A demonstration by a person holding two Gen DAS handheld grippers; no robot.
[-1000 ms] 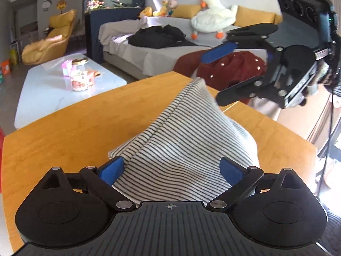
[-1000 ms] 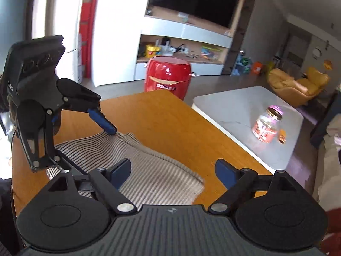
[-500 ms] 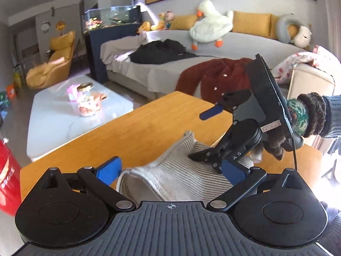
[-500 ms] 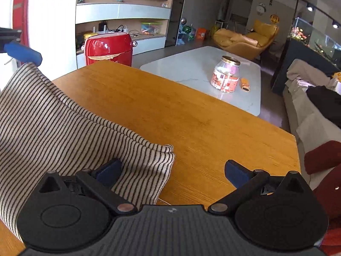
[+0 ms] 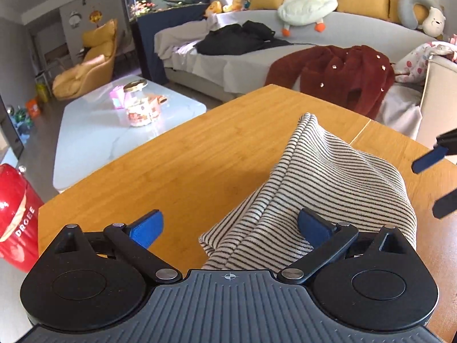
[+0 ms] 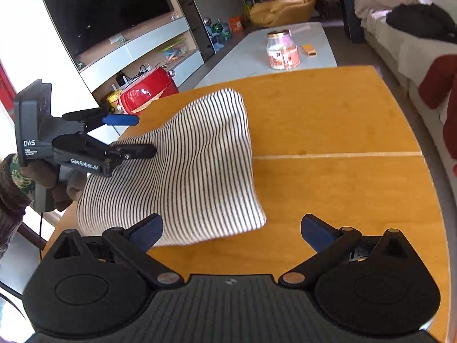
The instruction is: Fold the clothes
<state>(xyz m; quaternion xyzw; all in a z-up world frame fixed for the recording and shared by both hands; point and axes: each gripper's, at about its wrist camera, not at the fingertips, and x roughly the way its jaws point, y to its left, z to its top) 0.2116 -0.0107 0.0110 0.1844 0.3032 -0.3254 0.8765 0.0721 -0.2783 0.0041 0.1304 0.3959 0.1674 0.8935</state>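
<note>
Midway across a wooden tabletop [image 6: 328,131], a striped garment [image 6: 182,171] lies folded in a thick bundle between two devices held by a person. Seen from the right wrist, the right hand-held gripper [image 6: 231,228] stands wide open with nothing between its blue pads; its left pad sits just in front of the garment's near edge, while its right pad is over bare wood. Its jaws have just been opening. Beyond and to its left, the left hand-held gripper [image 6: 137,135] is also spread open, one finger above the fabric's far corner and the other lying across the striped cloth; whether that finger presses on it cannot be told. A hand [image 6: 54,183] in a patterned sleeve holds that device at the tabletop's edge.

From the left wrist, the garment [image 5: 322,188] rises in a soft hump directly ahead and to the right, its right pad [image 5: 312,225] against the folds and its left pad over bare tabletop [image 5: 185,165]. The right device's blue tips [image 5: 428,161] enter at the far right, clear of the cloth.

Farther ahead of the left device stand a white coffee table [image 5: 94,131] with a jar [image 5: 138,104], and a sofa [image 5: 328,31] strewn with clothes. A red container [image 6: 148,93] sits beyond the tabletop's edge.
</note>
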